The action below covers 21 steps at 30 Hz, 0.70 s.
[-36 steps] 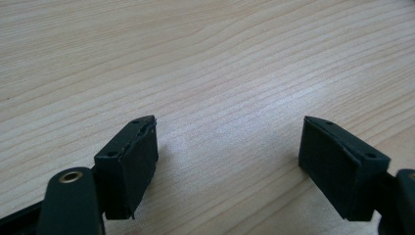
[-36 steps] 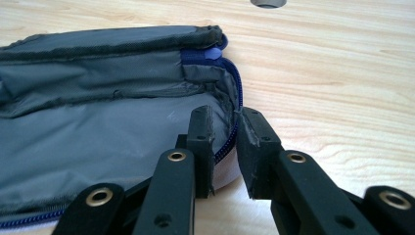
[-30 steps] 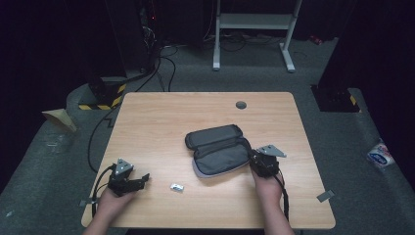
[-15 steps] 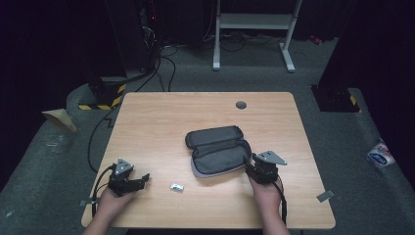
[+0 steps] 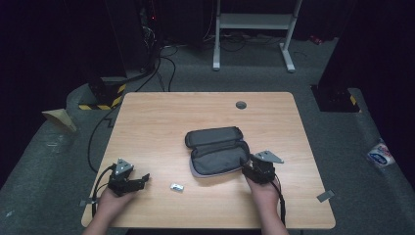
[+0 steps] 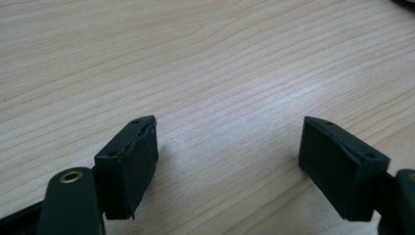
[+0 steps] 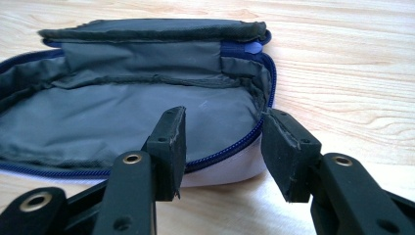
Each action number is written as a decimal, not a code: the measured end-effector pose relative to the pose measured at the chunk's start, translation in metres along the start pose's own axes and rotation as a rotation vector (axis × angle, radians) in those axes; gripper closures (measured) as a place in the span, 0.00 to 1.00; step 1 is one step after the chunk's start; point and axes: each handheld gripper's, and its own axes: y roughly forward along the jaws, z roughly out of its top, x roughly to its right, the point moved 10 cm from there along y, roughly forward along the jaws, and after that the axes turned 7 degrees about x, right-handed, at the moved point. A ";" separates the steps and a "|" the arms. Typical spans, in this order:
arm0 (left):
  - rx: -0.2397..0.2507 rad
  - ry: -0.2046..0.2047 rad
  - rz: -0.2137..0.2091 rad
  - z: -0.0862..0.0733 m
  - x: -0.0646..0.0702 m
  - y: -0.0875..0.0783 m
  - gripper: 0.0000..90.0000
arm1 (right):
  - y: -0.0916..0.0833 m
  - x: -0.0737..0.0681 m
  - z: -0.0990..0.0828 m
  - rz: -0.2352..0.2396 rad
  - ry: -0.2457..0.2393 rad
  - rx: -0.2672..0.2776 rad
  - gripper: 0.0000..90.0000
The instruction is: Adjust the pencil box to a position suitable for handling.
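Dark floor surrounds a wooden table (image 5: 161, 122) where a grey zip pouch (image 5: 218, 152) lies unzipped and empty, right of centre. Right gripper (image 7: 222, 147) has just been opening, jaws straddling the pouch's near rim without pressing it. Left gripper (image 6: 227, 166) rests agape over bare wood; a small silvery item (image 5: 176, 187) lying between them probably remains to pack.

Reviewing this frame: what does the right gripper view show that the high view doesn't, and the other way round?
Right gripper view alone: the open pouch's grey lining, its blue zipper and pale outer edge close up, with the right gripper fingers straddling the rim, having just been opening, not pressing it.

High view alone: the whole table, the left gripper resting apart at the near left, a small silvery item between the hands, and a dark round disc at the far edge.

Both: the pouch lying unzipped on the wood with the right gripper at its near right end.
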 end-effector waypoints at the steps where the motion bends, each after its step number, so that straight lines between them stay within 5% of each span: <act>1: 0.000 0.000 0.000 0.000 0.000 0.000 0.25 | -0.005 -0.005 -0.002 0.010 0.009 0.005 0.57; 8: 0.000 0.001 -0.003 0.000 0.000 0.000 0.25 | -0.012 -0.019 -0.004 0.039 -0.019 0.018 0.53; 13: 0.000 0.003 -0.005 0.000 0.000 0.000 0.25 | -0.010 -0.018 -0.003 0.060 -0.010 0.021 0.35; 21: 0.001 0.004 -0.005 0.000 0.001 0.000 0.25 | -0.005 -0.032 -0.007 0.108 -0.009 0.003 0.31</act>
